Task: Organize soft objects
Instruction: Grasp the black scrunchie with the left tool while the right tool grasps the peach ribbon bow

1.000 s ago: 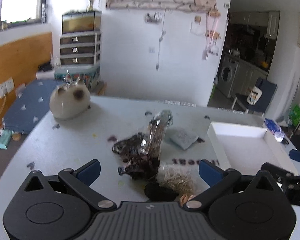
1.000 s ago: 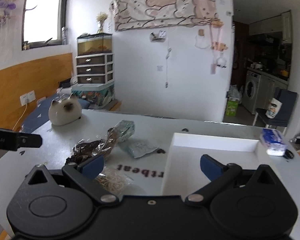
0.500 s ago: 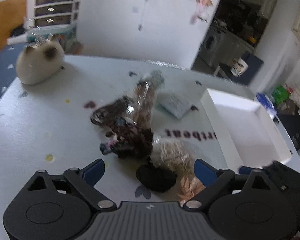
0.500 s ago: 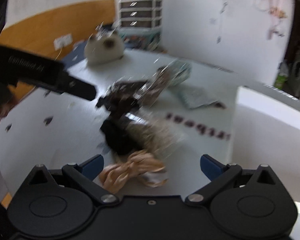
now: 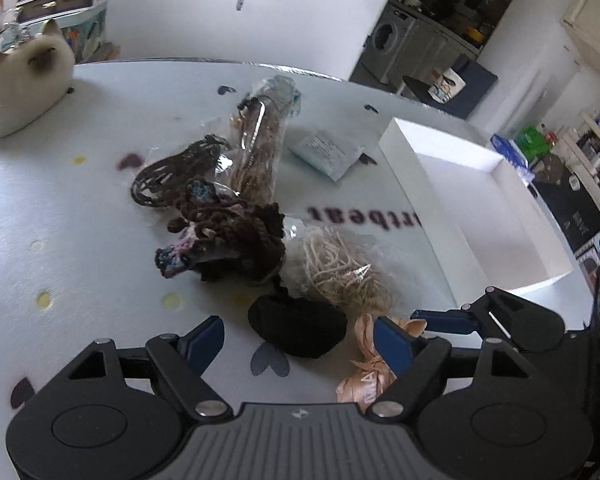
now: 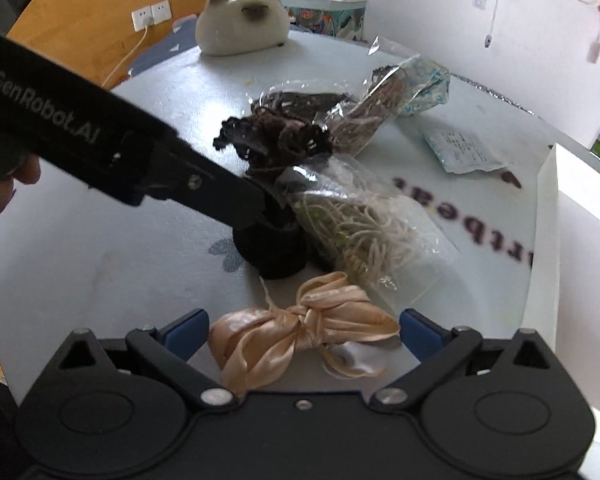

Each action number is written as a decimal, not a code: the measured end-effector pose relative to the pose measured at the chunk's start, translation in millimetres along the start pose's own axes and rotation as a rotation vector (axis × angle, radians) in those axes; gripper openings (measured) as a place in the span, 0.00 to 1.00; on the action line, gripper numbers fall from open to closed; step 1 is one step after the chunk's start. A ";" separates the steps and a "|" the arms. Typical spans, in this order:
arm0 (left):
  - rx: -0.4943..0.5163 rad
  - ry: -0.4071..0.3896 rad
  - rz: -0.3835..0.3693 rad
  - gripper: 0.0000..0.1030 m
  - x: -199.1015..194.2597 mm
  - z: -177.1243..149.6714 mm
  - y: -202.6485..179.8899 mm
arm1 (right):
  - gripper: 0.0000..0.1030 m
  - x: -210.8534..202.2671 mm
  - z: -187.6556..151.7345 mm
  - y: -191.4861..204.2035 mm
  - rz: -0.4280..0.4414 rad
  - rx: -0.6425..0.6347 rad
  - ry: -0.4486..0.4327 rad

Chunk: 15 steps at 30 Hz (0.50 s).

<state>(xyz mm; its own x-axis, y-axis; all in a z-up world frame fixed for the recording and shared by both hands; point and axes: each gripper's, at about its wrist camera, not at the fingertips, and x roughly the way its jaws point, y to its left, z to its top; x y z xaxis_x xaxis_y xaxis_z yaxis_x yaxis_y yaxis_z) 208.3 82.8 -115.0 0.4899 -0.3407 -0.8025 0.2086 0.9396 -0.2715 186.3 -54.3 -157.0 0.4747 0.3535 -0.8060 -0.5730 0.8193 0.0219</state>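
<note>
A pile of soft items lies on the white table (image 5: 80, 208). A peach satin bow (image 6: 300, 332) lies nearest, between the open fingers of my right gripper (image 6: 302, 330); it also shows in the left wrist view (image 5: 364, 376). A black round pad (image 5: 298, 330) sits between the open fingers of my left gripper (image 5: 300, 338), and shows in the right wrist view (image 6: 272, 252). Behind lie a bag of beige cord (image 5: 340, 268), a dark brown crocheted piece (image 5: 228, 240) and a bagged brown cord (image 5: 260, 148).
A white open box (image 5: 472, 208) stands at the right of the table. A cream cat figure (image 5: 20, 80) sits at the far left. A small flat packet (image 5: 324, 152) lies near the box. The left gripper's arm (image 6: 100, 148) crosses the right wrist view.
Both grippers have tilted down and moved in over the pile. The right gripper has swung left from the box, so the satin bow now lies between its fingers.
</note>
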 end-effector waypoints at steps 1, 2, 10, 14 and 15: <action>0.009 0.005 0.000 0.79 2.9 -0.1 -0.6 | 0.90 -0.3 -0.5 0.2 0.001 0.004 0.003; 0.014 0.011 -0.001 0.79 5.9 -0.4 -0.9 | 0.85 -1.3 -1.3 -0.3 0.001 0.011 0.001; 0.044 0.022 0.002 0.72 24.4 0.7 -3.3 | 0.57 -14.9 -10.1 -5.7 0.013 0.077 0.002; 0.048 0.035 0.010 0.57 32.0 2.6 -5.5 | 0.42 -22.0 -13.9 -5.4 0.011 0.094 0.002; 0.056 0.035 0.010 0.52 32.4 2.7 -6.9 | 0.40 -23.4 -14.3 -6.1 0.015 0.099 0.003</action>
<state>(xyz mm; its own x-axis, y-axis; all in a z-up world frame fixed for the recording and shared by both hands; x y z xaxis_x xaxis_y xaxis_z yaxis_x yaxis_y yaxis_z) 225.0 65.1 -137.7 0.4624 -0.3291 -0.8233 0.2517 0.9391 -0.2340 169.1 -74.1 -146.7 0.4645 0.3649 -0.8069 -0.5111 0.8546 0.0922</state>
